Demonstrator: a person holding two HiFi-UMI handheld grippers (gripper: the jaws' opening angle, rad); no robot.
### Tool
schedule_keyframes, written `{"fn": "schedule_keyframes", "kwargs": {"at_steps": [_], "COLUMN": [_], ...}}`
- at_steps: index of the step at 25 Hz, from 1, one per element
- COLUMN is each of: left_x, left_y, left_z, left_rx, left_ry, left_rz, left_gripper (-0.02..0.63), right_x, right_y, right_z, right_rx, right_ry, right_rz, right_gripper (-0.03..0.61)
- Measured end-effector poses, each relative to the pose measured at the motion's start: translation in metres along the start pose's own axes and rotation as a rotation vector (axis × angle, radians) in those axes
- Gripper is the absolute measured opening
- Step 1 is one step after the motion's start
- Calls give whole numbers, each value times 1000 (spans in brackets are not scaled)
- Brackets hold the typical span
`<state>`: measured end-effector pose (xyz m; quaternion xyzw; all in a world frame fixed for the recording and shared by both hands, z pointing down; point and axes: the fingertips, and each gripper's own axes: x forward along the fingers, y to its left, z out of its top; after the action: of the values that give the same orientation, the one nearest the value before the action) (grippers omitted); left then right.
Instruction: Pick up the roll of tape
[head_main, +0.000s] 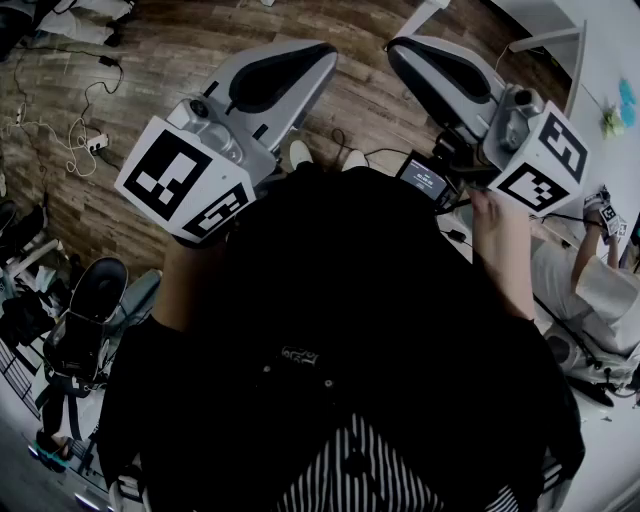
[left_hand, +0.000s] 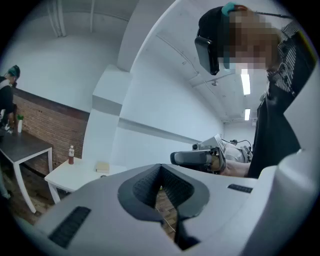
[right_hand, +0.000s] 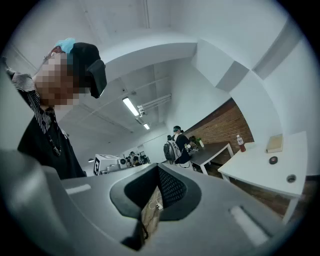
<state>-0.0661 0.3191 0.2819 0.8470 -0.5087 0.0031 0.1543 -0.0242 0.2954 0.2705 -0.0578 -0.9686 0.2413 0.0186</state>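
Before the person's dark shirt (head_main: 340, 300), the left gripper (left_hand: 160, 167) and right gripper (right_hand: 157, 167) are pinched shut and empty, far from the white table (right_hand: 250, 170). A small round thing (right_hand: 273, 160) on that table may be the roll of tape. It is likely light and stiff, so grip across its rim.

Grey left gripper (head_main: 322, 52) and right gripper (head_main: 396, 48) with black-and-white marker cubes (head_main: 185, 180); black top (head_main: 350, 290), striped shirt (head_main: 350, 475).

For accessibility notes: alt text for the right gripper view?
The right gripper, jaws shut on nothing, points across a white room. At right, a white table holds a bottle, a flat box and two small round objects; a person stands left.
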Motion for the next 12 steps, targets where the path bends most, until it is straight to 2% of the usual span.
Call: {"fn": "schedule_keyframes", "kwargs": {"at_steps": [7,12], "left_x": [10,36], "left_y": [15,17], "left_z": [-4,-8], "left_rx": [-30,-33], "left_ry": [-27,7], "left_rz": [54,99], "left_gripper": [5,5], "right_x": [1,-17], "right_y": [-18,-42], "right_z": [6,10], "right_rx": [35,69], "right_ry": [-52,-44], "right_rz": [50,76], "right_gripper": [3,3]}}
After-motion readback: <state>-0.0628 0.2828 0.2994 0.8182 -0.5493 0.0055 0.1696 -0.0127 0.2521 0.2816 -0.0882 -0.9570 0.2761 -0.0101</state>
